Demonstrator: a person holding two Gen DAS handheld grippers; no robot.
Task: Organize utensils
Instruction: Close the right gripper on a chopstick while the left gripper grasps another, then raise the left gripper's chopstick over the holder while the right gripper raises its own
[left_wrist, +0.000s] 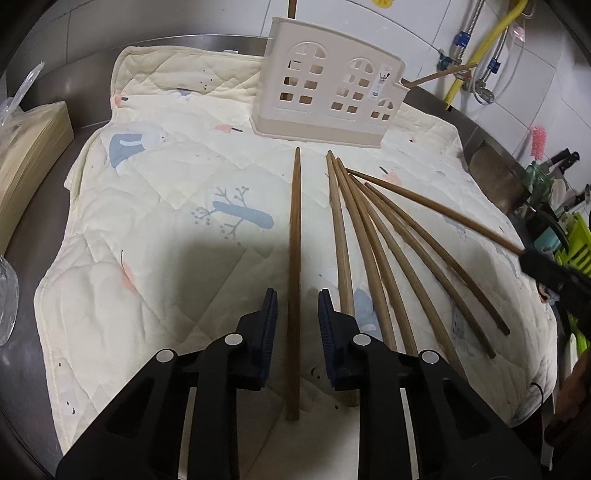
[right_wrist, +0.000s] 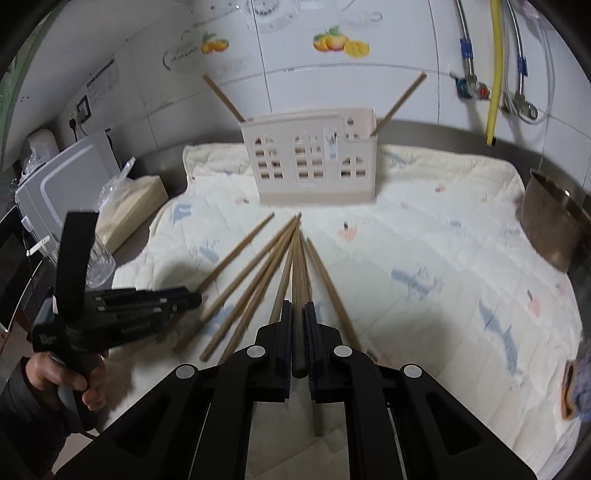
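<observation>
Your right gripper (right_wrist: 298, 314) is clamped on one chopstick (right_wrist: 297, 280), which runs along the fingers toward the holder (right_wrist: 310, 166), an end-on hold that looks meant for dropping it in tip first. In the left wrist view that stick (left_wrist: 424, 206) slants above the mat (left_wrist: 166, 258), clear of the others, toward the right edge of the frame.

Your left gripper (left_wrist: 297, 306) straddles a lone stick (left_wrist: 294, 277) at the centre, jaws narrowed but with a gap either side, so nothing is gripped yet; its separation from the fan (left_wrist: 376, 258) on its right probably makes for an easy single pick.

The holder stands upright at the top centre of the mat. It contains two sticks, one leaning out each end (right_wrist: 221, 98) (right_wrist: 400, 98).
</observation>
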